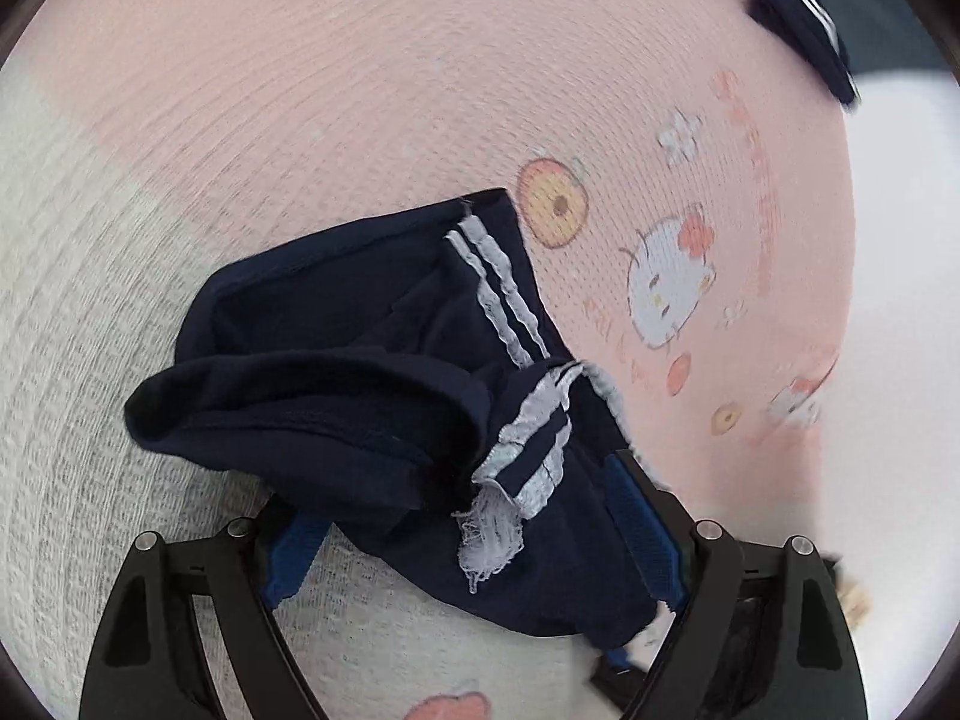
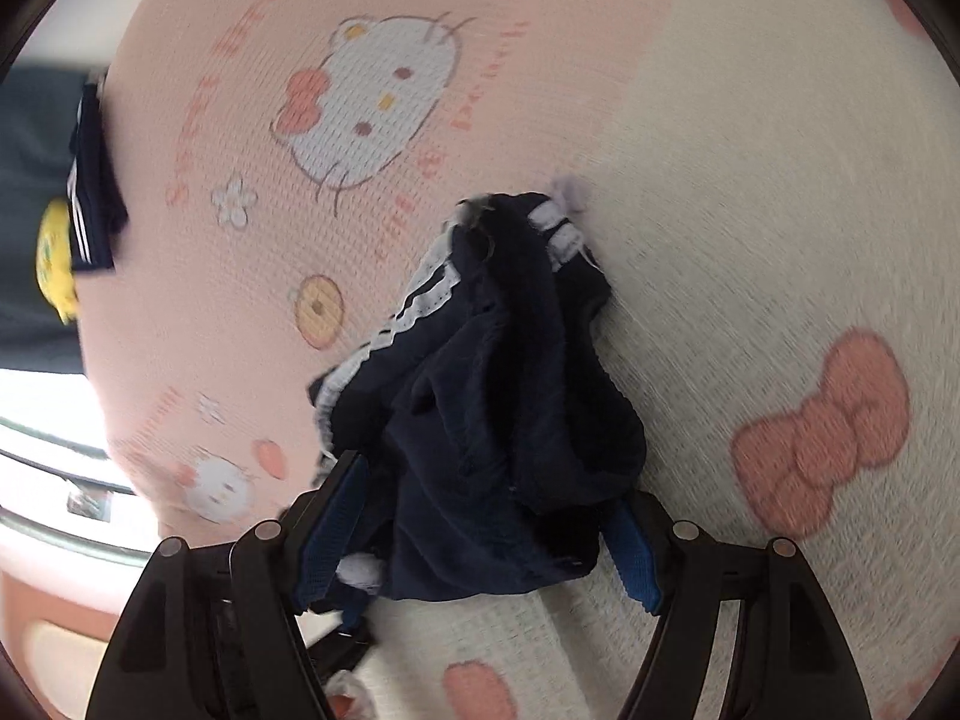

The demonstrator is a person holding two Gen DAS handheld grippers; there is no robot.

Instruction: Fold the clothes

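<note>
- Crumpled navy-blue garment with white side stripes (image 1: 372, 396) lies bunched on the pink-and-cream cartoon-cat print blanket (image 1: 360, 90); one end reaches between each gripper's blue-padded fingers
- Left gripper (image 1: 468, 546): fingers wide, cloth between them; grip cannot be told
- Right gripper (image 2: 480, 540): fingers wide, cloth bunched between them; grip cannot be told
- Second navy striped garment (image 2: 93, 192) lies well apart at the blanket edge

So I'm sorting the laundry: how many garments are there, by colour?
Navy with white stripes: 2, crumpled garment and second garment at the bed's far edge.
Yellow: 1, yellow item, kind unclear.
Total: 3
</note>
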